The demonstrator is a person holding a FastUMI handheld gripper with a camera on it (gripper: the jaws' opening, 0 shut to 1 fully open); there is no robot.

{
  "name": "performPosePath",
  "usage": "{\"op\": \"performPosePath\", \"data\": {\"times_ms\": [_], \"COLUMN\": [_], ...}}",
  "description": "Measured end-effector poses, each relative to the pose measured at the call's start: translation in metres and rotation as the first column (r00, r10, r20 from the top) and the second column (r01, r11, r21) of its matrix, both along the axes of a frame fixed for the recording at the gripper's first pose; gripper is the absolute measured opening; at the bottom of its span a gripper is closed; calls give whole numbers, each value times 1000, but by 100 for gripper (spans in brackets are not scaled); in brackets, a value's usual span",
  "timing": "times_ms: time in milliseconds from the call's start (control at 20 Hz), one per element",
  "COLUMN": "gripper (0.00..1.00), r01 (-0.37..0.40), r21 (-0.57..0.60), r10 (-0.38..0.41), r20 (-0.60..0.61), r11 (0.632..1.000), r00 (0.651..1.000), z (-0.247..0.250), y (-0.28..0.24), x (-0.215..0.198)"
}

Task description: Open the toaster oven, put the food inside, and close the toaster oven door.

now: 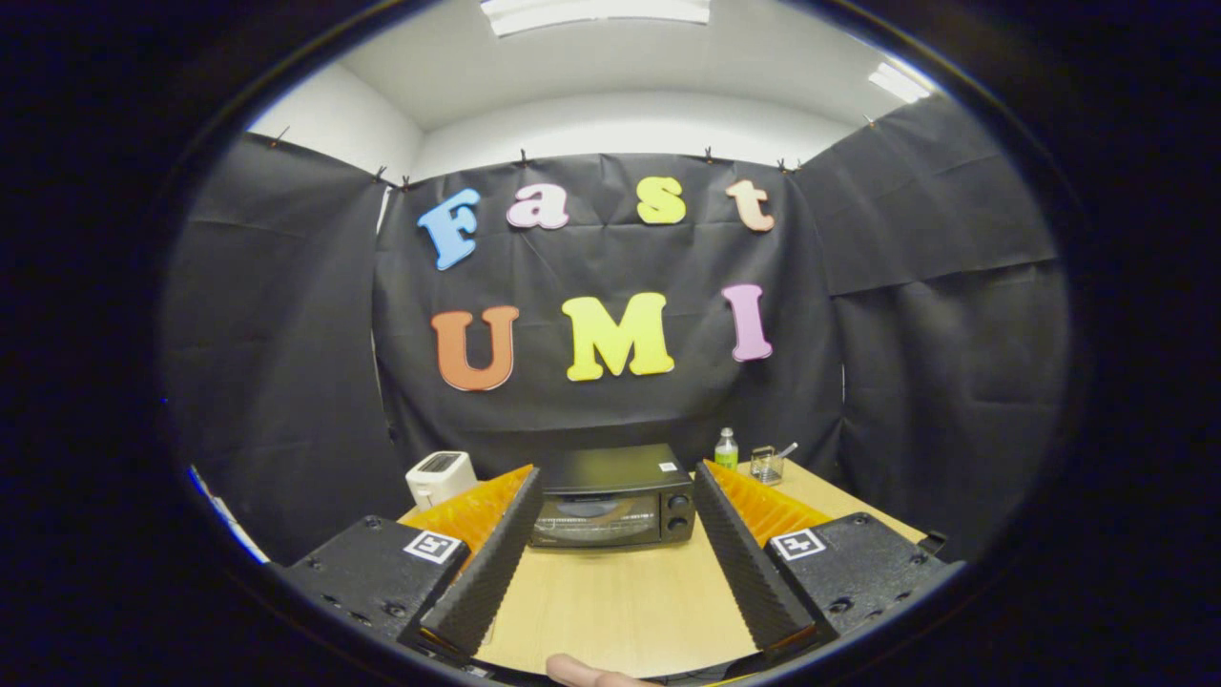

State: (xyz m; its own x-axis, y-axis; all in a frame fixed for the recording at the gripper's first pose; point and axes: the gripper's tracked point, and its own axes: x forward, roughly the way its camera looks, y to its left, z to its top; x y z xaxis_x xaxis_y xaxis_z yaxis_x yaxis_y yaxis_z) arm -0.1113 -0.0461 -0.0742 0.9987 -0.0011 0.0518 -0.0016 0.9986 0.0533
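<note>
A black toaster oven point(613, 496) stands at the far side of the wooden table point(620, 601), its glass door shut and two knobs on its right side. It sits just beyond my fingers, framed between their tips. My gripper point(618, 479) is open wide with nothing between its fingers. The left finger point(491, 563) and right finger point(744, 558) reach over the bare table. The food is not visible to me.
A white toaster point(440, 476) stands left of the oven. Right of the oven are a small green-capped bottle point(727, 448) and a clear glass container point(766, 465). A person's fingertip point(582, 673) shows at the table's near edge. Black cloth walls enclose the booth.
</note>
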Motion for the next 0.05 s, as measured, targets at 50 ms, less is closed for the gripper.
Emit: {"op": "performPosePath", "data": {"times_ms": [50], "gripper": [100], "r01": [-2], "r21": [13], "r10": [2], "r20": [-10], "r11": [1000], "r00": [1000], "z": [-2], "y": [-3], "x": [1]}}
